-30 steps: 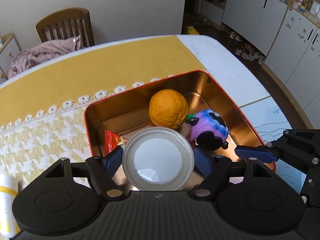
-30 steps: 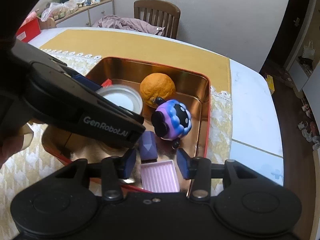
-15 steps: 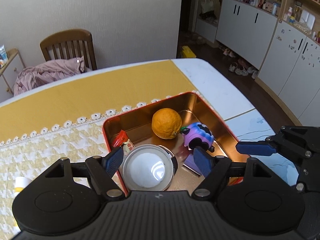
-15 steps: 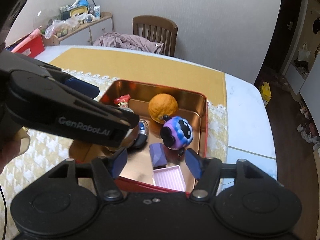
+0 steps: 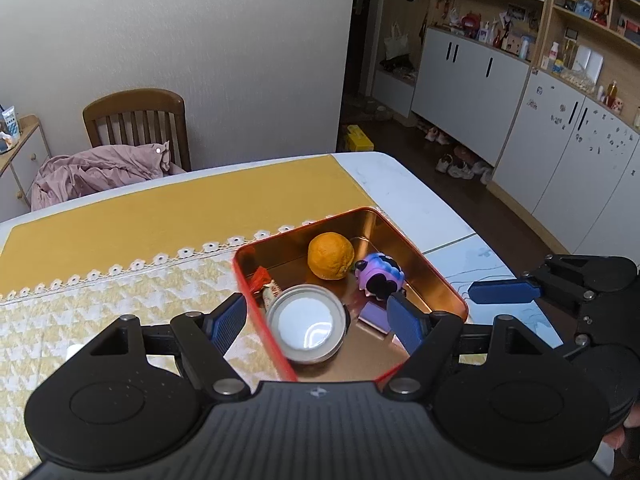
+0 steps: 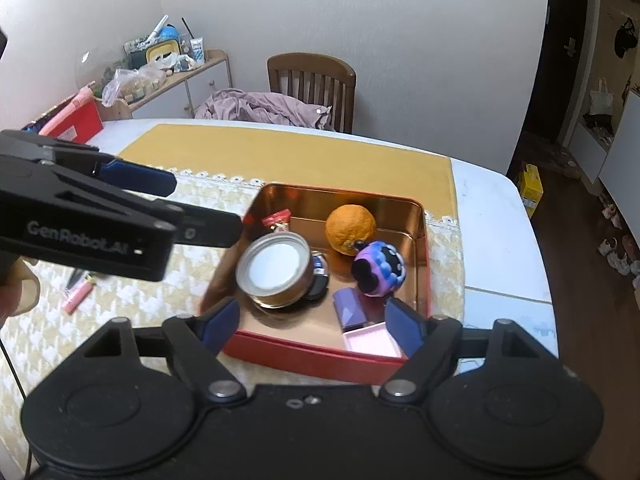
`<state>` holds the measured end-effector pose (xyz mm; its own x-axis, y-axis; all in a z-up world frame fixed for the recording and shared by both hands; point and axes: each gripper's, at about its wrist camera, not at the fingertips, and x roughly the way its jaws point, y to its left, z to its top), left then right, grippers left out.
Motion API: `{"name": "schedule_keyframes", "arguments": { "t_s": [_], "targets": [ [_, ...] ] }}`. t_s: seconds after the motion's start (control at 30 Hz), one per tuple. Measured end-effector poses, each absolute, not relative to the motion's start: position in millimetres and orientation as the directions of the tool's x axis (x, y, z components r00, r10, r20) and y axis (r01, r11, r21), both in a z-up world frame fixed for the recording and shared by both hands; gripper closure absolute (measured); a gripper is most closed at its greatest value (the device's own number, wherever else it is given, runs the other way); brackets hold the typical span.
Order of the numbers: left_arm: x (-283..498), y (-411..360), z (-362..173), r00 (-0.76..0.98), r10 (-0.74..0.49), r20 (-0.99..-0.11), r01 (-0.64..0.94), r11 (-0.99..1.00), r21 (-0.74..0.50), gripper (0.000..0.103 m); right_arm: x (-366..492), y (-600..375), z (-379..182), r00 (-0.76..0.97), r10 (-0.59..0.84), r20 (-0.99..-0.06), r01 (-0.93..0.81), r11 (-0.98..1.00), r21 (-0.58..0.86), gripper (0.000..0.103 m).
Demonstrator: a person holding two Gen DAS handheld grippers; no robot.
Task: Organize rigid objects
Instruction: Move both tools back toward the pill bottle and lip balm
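A red tin tray [image 6: 312,354] with a copper inside holds an orange [image 6: 351,229], a purple sheep toy [image 6: 378,268], a round can with a white lid [image 6: 276,268], a small purple box [image 6: 350,308] and a pink box [image 6: 372,340]. The can leans on a dark round object. My left gripper [image 5: 316,320] hangs open above the tray's near-left corner with nothing in it, over the can [image 5: 306,328]. My right gripper [image 6: 313,324] hovers above the tray's front wall; its jaws are opening and nothing is between them.
A red candy wrapper [image 6: 278,220] lies in the tray's far-left corner. A pink pen [image 6: 78,296] rests on the patterned cloth left of the tray. A wooden chair [image 6: 312,76] with a pink garment stands behind the table. The table's edge runs close on the right.
Both grippers have risen and drawn back from the tray, so more of the table shows. The can has stayed behind in the tray, below the left fingers. The right jaws have spread wider.
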<state>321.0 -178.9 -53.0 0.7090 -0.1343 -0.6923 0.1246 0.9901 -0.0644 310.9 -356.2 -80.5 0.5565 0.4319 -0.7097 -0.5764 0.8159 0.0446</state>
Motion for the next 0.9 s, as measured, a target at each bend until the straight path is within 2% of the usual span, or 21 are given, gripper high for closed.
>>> {"name": "schedule_keyframes", "arguments": {
  "t_s": [0.13,0.27,0.3,0.37,0.53,0.9],
  "targets": [
    [304.3,-162.6,-48.7,0.717,-0.139,-0.683,0.127,0.990,-0.067,0.026,299.5,-350.6,-72.6,0.565,0.447,-0.693,-0.566,0.822,0.069,0.013],
    [285.3,-142.8,-46.8,0.734,-0.135,-0.666,0.118,0.990,-0.072,0.025,289.0,-340.6,-69.2,0.566,0.459,-0.685,-0.558,0.825,0.092,0.010],
    [280.3,-137.3,-46.4,0.739,-0.135,-0.660,0.116,0.991,-0.073,0.021,286.2,-337.4,-68.8,0.564,0.463,-0.683,-0.558,0.824,0.098,0.010],
    [270.6,-125.5,-45.2,0.750,-0.132,-0.648,0.111,0.991,-0.073,0.021,280.3,-330.4,-67.9,0.564,0.469,-0.679,-0.558,0.823,0.105,0.009],
    [253.8,-93.2,-47.2,0.755,-0.106,-0.647,0.086,0.994,-0.062,0.020,264.5,-308.4,-65.1,0.568,0.492,-0.660,-0.562,0.817,0.125,0.000],
    [222.3,-9.0,-57.3,0.755,-0.044,-0.655,0.002,0.998,-0.064,0.020,236.9,-255.4,-68.1,0.566,0.501,-0.655,-0.560,0.816,0.140,0.000]
  ]
}}
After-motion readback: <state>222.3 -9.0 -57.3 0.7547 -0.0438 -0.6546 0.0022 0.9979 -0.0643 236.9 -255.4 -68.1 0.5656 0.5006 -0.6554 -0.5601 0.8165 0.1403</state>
